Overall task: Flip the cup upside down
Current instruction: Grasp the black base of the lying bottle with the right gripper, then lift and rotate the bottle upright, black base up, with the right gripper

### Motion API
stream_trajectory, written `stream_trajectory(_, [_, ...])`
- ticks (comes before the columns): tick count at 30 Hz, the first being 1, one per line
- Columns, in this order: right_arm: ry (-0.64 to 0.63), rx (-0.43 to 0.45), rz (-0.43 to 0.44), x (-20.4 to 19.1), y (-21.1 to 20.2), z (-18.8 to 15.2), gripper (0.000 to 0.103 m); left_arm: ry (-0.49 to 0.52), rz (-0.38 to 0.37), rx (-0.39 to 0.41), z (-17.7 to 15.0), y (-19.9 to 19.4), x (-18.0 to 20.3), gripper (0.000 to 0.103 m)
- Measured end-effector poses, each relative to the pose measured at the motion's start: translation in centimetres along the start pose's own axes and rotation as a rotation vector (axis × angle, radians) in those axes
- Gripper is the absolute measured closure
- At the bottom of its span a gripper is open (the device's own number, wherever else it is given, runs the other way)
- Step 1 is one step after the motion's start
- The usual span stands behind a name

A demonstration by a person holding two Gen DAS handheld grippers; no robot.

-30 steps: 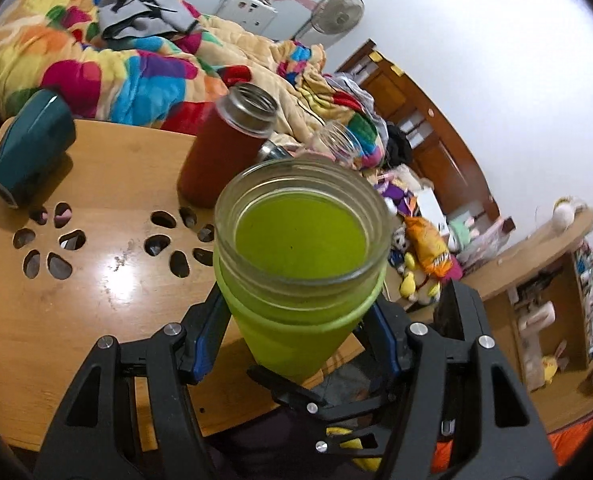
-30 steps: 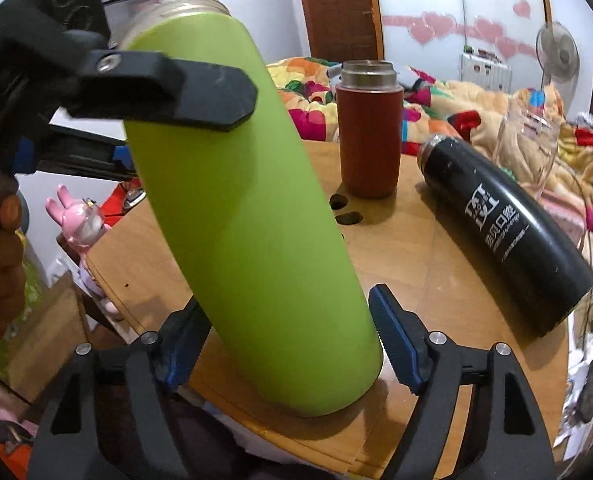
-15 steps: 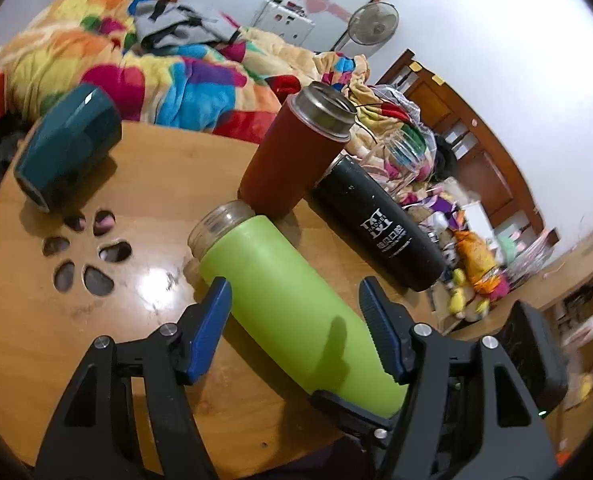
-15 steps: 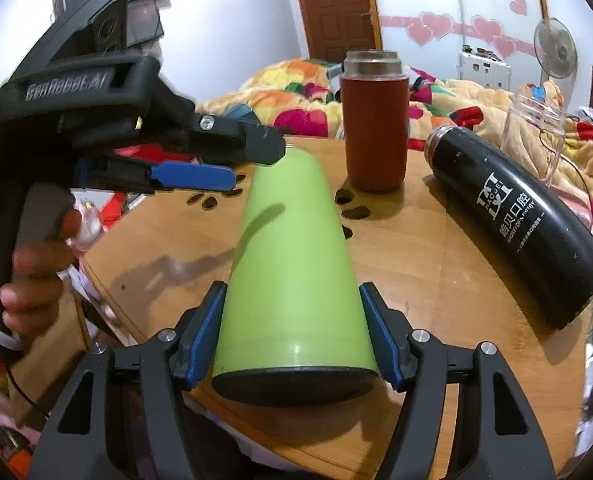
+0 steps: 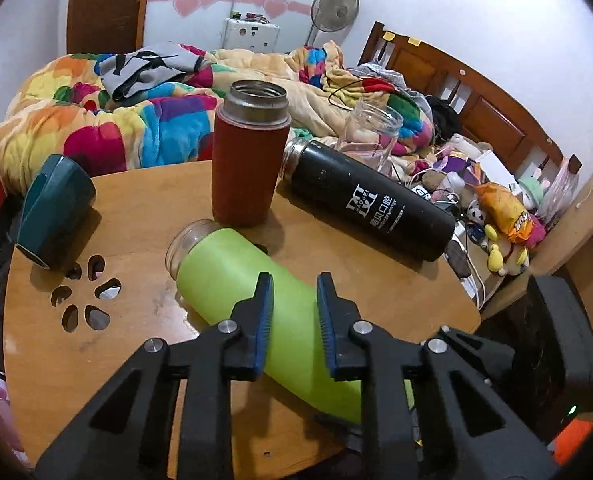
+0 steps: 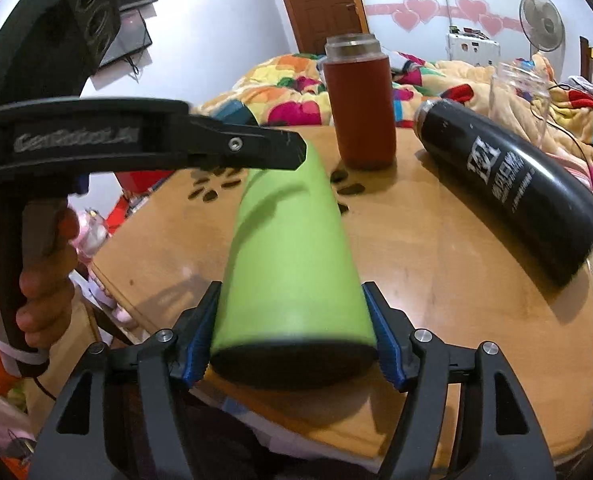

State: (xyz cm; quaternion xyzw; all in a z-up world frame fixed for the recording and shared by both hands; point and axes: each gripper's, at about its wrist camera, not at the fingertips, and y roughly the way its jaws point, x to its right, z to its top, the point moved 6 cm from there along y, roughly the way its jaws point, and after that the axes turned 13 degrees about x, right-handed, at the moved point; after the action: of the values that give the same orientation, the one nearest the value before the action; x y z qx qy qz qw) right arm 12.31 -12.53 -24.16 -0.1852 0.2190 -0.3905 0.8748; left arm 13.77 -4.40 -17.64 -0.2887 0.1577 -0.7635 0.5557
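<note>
The green cup point(image 5: 256, 280) is a tall tumbler with a clear glass mouth. It is tilted low over the round wooden table point(image 5: 136, 216), mouth pointing away towards the red flask. My right gripper point(image 6: 292, 344) is shut on the green cup point(image 6: 292, 248) near its dark base. My left gripper point(image 5: 294, 312) is above the cup's middle, jaws narrowly apart and holding nothing; it also shows in the right wrist view point(image 6: 280, 152), over the cup's far end.
A red flask point(image 5: 248, 160) stands upright just behind the cup's mouth. A black flask point(image 5: 368, 204) lies on its side to the right. A clear glass jar point(image 5: 372, 132) stands behind it. A teal cup point(image 5: 52, 208) lies at the left edge. A bed lies beyond.
The green cup went from upright, held by my left gripper, to tilted low over the table. My left gripper let go and narrowed above it. My right gripper closed on its base.
</note>
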Motion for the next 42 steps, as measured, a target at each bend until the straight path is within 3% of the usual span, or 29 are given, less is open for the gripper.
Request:
stream_trajectory(10, [-0.009, 0.035, -0.055, 0.1, -2.4, -1.1, 0.04, 0.001, 0.006, 0.001, 0.0, -0.5, 0.1, 0.086])
stream_trajectory(20, [-0.137, 0.144, -0.086, -2.3, -6.1, 2.3, 0.04, -0.01, -0.073, 0.053, 1.3, -4.1, 1.4, 0.087])
stream_trajectory(27, [-0.156, 0.223, -0.062, -3.3, -8.1, 5.9, 0.04, -0.02, -0.114, 0.091, 2.5, -6.3, 1.8, 0.087])
stream_trajectory(34, [-0.173, 0.246, -0.03, -4.5, -7.5, 8.5, 0.04, -0.028, -0.106, 0.118, 3.9, -7.3, 1.0, 0.088])
stream_trajectory(42, [-0.168, 0.207, -0.009, -4.6, -4.9, 10.8, 0.04, -0.074, -0.085, 0.104, 5.0, -6.6, -1.4, 0.088])
